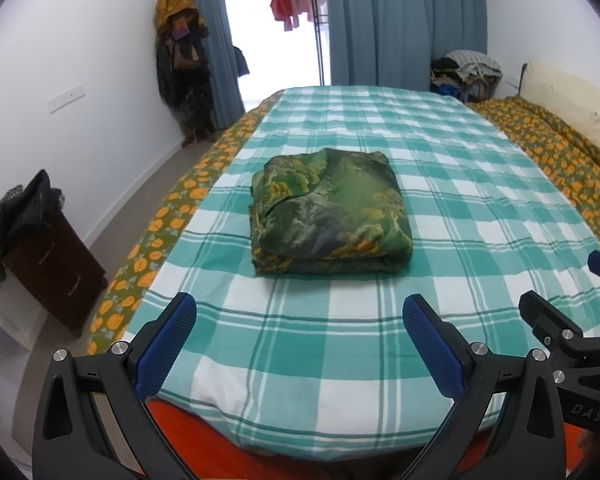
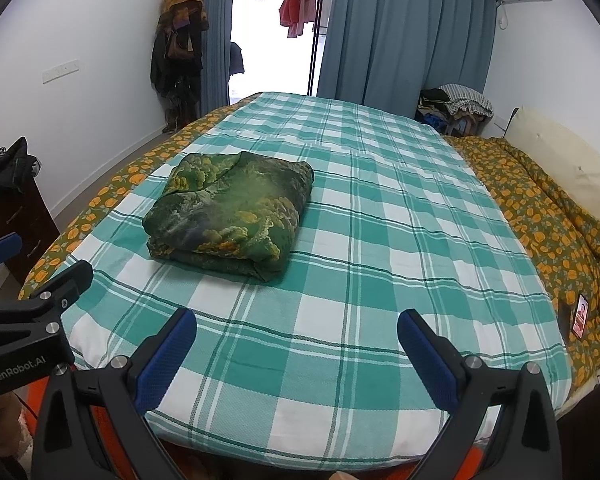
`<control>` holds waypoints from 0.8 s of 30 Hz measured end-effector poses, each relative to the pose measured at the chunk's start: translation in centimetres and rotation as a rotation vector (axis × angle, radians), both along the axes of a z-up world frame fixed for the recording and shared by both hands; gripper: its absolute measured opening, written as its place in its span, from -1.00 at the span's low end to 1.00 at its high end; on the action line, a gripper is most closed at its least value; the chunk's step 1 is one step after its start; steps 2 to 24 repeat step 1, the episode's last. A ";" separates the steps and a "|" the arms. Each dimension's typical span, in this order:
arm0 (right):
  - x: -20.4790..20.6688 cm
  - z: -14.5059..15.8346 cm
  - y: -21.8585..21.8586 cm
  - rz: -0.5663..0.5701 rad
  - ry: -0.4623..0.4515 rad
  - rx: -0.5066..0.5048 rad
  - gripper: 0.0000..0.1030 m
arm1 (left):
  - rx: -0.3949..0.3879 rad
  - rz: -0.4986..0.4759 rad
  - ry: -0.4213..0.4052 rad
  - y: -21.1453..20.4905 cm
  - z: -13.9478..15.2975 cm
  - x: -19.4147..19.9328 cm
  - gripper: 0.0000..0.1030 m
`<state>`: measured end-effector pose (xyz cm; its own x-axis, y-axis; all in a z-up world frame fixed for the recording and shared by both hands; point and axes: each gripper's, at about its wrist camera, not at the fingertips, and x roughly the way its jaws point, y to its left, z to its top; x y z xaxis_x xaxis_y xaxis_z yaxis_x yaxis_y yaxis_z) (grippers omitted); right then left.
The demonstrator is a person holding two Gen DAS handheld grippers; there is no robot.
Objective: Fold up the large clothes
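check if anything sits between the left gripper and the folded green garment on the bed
Nothing visible does. Between the open left gripper and the folded green garment lies only bare checked bedspread. The right gripper, also open, hangs off to the side, with its fingers clear of that path.

— Left claw (image 1: 300, 320)?
— Spread wide, blue pads (image 1: 168, 344) angled outward, nothing between them. Held level, pointing forward.
— Right claw (image 2: 296, 332)?
— Same: parted wide, empty, pads (image 2: 428, 356) tilted apart, aimed forward.
— Relative placing?
— Side by side, close. Seen from the left claw, just off to the right and slightly ahead; from the right claw, just off to the left. Not touching.
— Hands?
— Out of sight behind both claws.
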<state>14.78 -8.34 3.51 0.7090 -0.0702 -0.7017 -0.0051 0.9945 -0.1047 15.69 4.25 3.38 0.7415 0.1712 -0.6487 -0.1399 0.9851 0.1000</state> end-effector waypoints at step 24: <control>-0.1 0.0 0.0 0.000 0.000 0.000 0.98 | 0.000 0.001 0.000 0.0 0.0 -0.1 0.99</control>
